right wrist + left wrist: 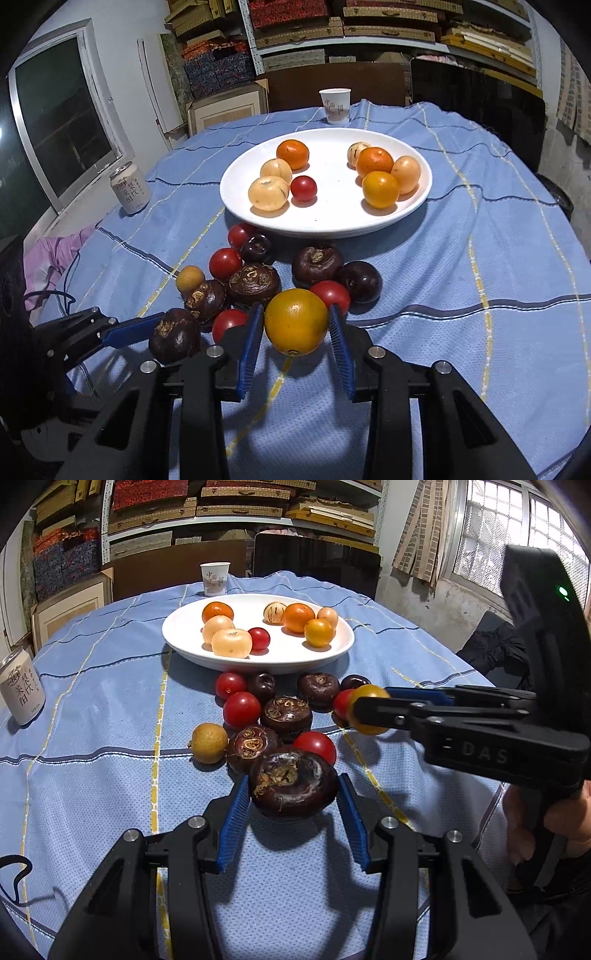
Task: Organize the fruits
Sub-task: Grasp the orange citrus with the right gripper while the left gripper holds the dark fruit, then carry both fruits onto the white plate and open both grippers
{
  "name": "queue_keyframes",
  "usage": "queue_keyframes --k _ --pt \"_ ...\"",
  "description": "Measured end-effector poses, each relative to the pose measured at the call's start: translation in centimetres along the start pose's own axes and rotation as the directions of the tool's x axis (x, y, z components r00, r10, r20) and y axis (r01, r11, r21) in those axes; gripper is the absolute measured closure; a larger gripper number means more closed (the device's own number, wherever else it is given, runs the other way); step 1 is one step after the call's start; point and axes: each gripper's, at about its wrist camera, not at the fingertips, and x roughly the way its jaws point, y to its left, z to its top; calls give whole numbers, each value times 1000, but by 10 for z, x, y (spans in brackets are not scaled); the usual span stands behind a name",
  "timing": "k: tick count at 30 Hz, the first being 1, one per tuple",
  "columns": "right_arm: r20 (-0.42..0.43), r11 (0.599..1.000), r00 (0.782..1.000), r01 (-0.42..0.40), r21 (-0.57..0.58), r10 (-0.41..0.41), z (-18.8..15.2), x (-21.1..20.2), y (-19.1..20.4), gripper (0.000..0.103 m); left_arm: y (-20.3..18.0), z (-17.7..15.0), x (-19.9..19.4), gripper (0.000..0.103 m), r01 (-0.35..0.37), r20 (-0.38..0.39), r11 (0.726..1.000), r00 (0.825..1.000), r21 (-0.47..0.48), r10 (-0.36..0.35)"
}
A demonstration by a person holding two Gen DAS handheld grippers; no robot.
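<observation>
My left gripper [293,788] is shut on a dark brown water chestnut [291,781], its blue pads pressing both sides, low over the blue cloth. From the right wrist view this chestnut [175,334] shows at the lower left. My right gripper [296,325] is shut on a yellow-orange round fruit [295,321], held just above the cloth at the near right of the loose pile. In the left wrist view that fruit [365,709] sits at the tips of the right gripper [360,710]. A white plate [258,662] beyond the pile holds several orange, pale and red fruits.
Loose red tomatoes [242,709], dark chestnuts [286,714] and a small yellow fruit [208,743] lie on the cloth before the plate [325,229]. A paper cup [215,578] stands behind it, a drink can [22,690] at the left. A person's hand [554,819] holds the right gripper.
</observation>
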Motion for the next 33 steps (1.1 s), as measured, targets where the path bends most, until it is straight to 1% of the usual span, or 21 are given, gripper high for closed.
queue_keyframes --k 5,10,18,22,25,28,33 --pt "7 1000 1000 11 5 -11 -5 -6 -7 66 1 0 -2 56 -5 9 1000 1000 -6 5" --pt "15 1000 1000 6 19 -7 -8 -11 -13 66 3 0 -4 56 -8 20 1000 1000 -14 8" --pt "40 1000 999 -8 10 7 -9 -20 -14 66 7 -1 -9 56 -19 32 999 999 -34 20" --pt "50 1000 999 -3 15 3 -9 -27 -21 66 13 4 -11 56 -46 25 998 999 -38 47" --pt "62 1000 998 6 15 -7 -1 -30 -26 66 16 14 -14 56 -59 33 998 998 -33 61" --pt "79 1000 997 3 18 -4 11 -34 -30 66 13 30 -15 56 -74 44 997 996 -1 74" --pt "116 1000 993 3 0 -3 49 -40 -32 66 11 63 -11 56 -101 68 994 993 50 97"
